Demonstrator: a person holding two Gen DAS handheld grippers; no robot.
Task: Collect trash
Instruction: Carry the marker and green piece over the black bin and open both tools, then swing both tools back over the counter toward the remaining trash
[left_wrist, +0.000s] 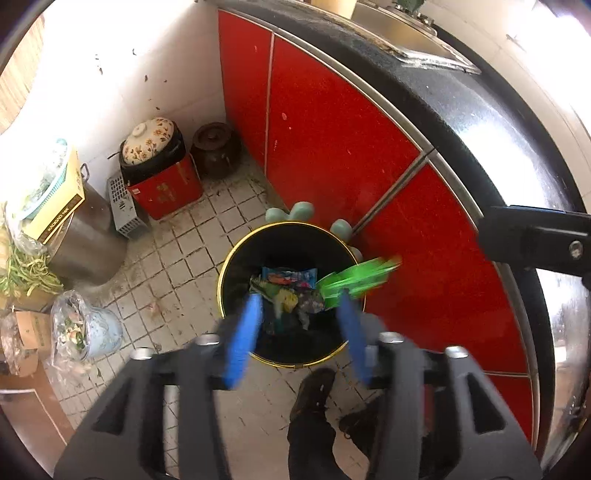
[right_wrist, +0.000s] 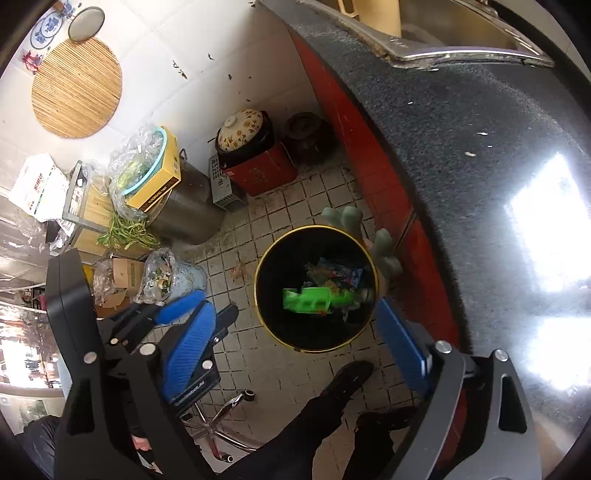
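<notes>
From the left wrist camera, the left gripper (left_wrist: 299, 321) hung over the black bin (left_wrist: 236, 266) with its blue fingers (left_wrist: 245, 332) spread and nothing pinched between them. A green wrapper (left_wrist: 354, 278), motion-blurred, showed just past the right finger near the bin's far rim, seemingly falling; whether it was already inside could not be told from this view. The risk was that it caught the gold rim and slid out onto the tiled floor (left_wrist: 177, 236), since it sat at the bin's edge nearest the red cabinet (left_wrist: 325, 140). Other wrappers (left_wrist: 290, 277) already lay at the bottom. Room was tight on that side: the cabinet stood just beside the bin and the dark counter (left_wrist: 480, 122) overhung it, so a rising hand could knock the counter's edge. A shoe (left_wrist: 314, 387) stood near the bin's closer rim.

From the right wrist camera, the right gripper (right_wrist: 291, 332) had its jaws wide apart and empty, with the bin (right_wrist: 269, 317) between its fingers. Here the green wrapper (right_wrist: 314, 299) appeared within the bin's mouth, on top of the other trash. The left gripper (right_wrist: 184, 314) showed low at the left, jaws parted. The two tools were near one another, so a careless swing might clash them. Open floor (right_wrist: 280, 206) lay beyond the bin toward the steel pot (right_wrist: 188, 210) and a bagged bowl of scraps (right_wrist: 173, 277).
</notes>
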